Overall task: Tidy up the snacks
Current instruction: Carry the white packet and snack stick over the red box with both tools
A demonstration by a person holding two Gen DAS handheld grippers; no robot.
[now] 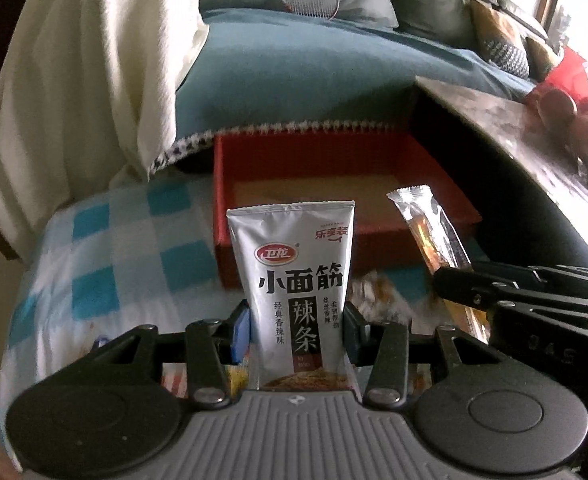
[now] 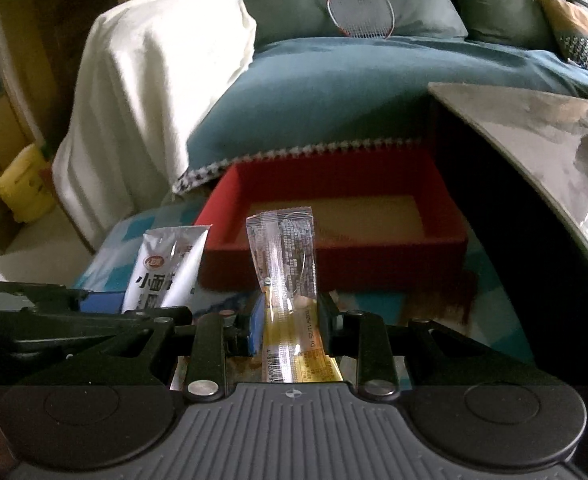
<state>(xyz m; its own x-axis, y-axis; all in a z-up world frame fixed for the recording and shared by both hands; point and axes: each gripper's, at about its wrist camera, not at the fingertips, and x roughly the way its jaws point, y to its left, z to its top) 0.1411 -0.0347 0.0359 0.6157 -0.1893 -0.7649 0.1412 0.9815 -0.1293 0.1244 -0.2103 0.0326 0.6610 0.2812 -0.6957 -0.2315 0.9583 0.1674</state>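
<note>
My left gripper [image 1: 297,326] is shut on a silver spicy-strip snack packet [image 1: 294,280] that stands upright between its pads. The right gripper [image 2: 289,320] is shut on a long clear-and-yellow snack stick [image 2: 287,276], also upright. Each view shows the other hand's load: the snack stick [image 1: 430,228] at the right of the left wrist view, the silver packet [image 2: 165,268] at the left of the right wrist view. A red box [image 1: 334,160] [image 2: 334,184] with a tan floor lies open just beyond both packets, nothing visible inside it.
The box rests on a blue-and-white checked cloth [image 1: 105,252]. More snack wrappers [image 1: 378,292] lie below the grippers. A grey tabletop [image 2: 534,140] juts in at the right. Behind are a teal sofa cushion [image 1: 294,80], a white throw [image 2: 153,92] and a badminton racket [image 2: 360,10].
</note>
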